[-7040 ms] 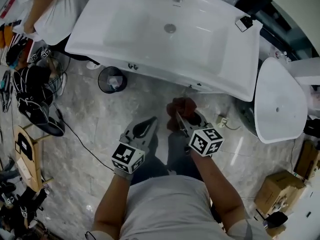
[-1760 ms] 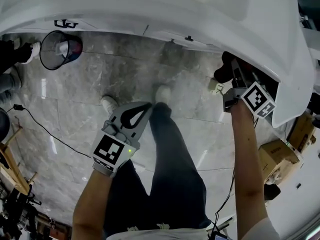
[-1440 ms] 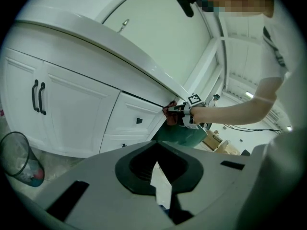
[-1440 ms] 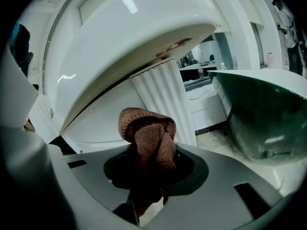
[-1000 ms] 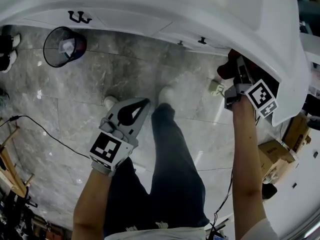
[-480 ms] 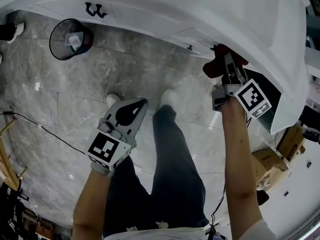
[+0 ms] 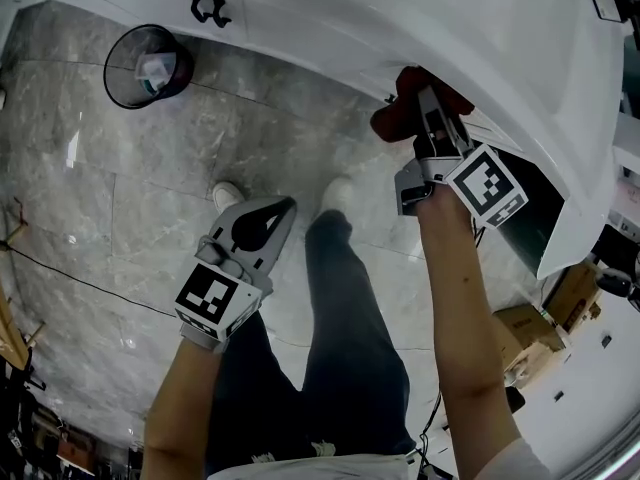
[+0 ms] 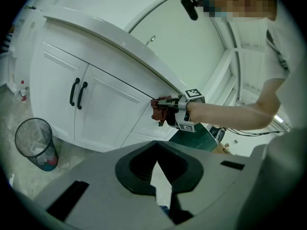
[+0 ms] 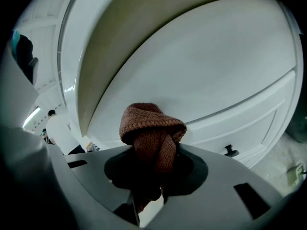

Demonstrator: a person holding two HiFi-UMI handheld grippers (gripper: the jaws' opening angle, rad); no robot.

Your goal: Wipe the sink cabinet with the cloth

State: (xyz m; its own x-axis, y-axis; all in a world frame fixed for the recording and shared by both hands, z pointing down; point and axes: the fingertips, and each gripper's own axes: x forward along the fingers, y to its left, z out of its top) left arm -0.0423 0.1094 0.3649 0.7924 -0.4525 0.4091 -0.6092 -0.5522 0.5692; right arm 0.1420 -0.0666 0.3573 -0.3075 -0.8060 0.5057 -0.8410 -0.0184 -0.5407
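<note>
Cloth (image 7: 398, 100), brown, clamped in right gripper (image 7: 430, 120), now sits further left along sink cabinet (image 7: 300, 30) front than a moment ago, wiping stroke apparently progressing; left gripper (image 7: 283, 209) closed, empty.

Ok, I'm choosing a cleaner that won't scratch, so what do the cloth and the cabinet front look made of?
The cloth looks like a soft brown knit or terry fabric, matte, with a ribbed, looped weave showing. The cabinet front looks like white painted or lacquered board, perhaps wood or MDF. It is smooth and semi-gloss, with soft highlights and framed door panels. Its core can't be told.
</note>
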